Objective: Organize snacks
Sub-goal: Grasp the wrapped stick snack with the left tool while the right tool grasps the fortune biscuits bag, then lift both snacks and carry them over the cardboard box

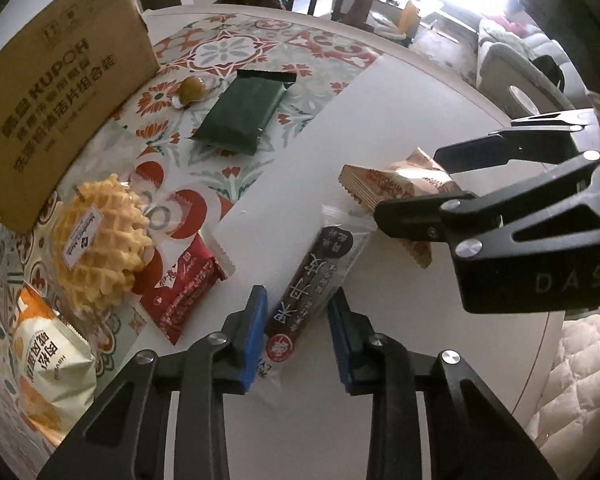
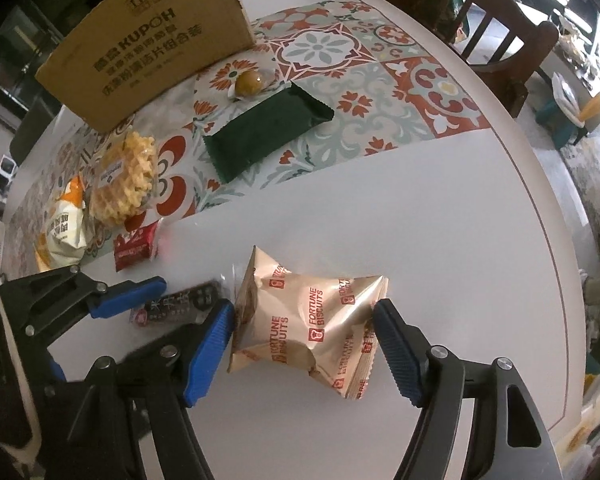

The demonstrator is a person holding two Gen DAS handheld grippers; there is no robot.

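My left gripper [image 1: 298,334] is open, its blue pads on either side of a long dark snack bar [image 1: 318,280] lying on the white table; both show in the right wrist view too, the gripper [image 2: 188,294] and the bar [image 2: 180,306]. My right gripper [image 2: 304,344] is open around a tan Fortune Biscuits bag [image 2: 312,320], its pads close to the bag's two ends. In the left wrist view the right gripper [image 1: 410,188] straddles that bag [image 1: 396,184]. A cardboard box [image 1: 56,92] stands at the far left.
On the patterned mat [image 2: 360,92] lie a dark green packet [image 2: 268,128], a wrapped round sweet [image 2: 248,82], a waffle pack [image 1: 100,240], a red packet [image 1: 184,284] and a white-orange bag [image 1: 52,364]. A wooden chair [image 2: 496,28] stands beyond the table's curved edge.
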